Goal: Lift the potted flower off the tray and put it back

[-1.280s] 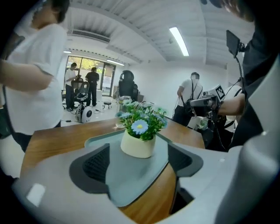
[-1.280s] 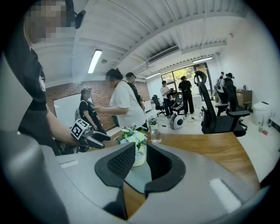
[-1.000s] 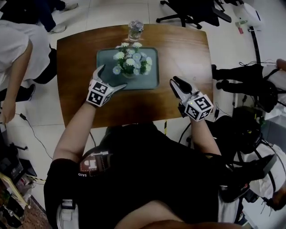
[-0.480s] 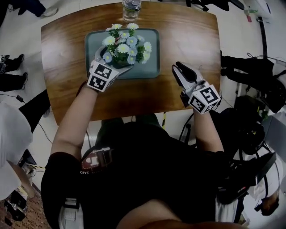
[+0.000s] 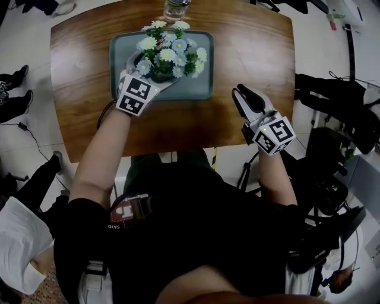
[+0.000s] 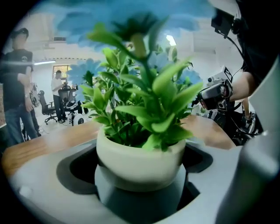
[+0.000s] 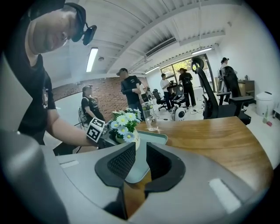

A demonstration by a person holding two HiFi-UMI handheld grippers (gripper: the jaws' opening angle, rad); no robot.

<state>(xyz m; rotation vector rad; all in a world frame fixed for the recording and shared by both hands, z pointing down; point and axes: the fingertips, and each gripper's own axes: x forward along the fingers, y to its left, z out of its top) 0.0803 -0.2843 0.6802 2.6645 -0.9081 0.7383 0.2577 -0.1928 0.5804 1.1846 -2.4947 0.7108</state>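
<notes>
The potted flower [image 5: 171, 52], white and pale blue daisies in a cream pot [image 6: 140, 159], stands on the grey-green tray [image 5: 200, 89] at the table's far side. My left gripper [image 5: 149, 71] reaches in from the near left. Its jaws sit on either side of the pot, with the pads [image 6: 78, 168] against its wall. In the left gripper view the pot fills the gap and leans a little. My right gripper [image 5: 242, 94] hovers over the bare wood to the right of the tray. Its jaws are drawn together with only a slit between them and hold nothing [image 7: 141, 151].
A clear glass jar [image 5: 176, 9] stands just beyond the tray at the far edge of the brown wooden table [image 5: 255, 53]. Several people stand around the room [image 7: 129, 89], and an office chair [image 7: 214, 94] is at the far right.
My left gripper moved forward over the tray's near edge and its jaws came around the pot. The right gripper stayed in place over the wood.
</notes>
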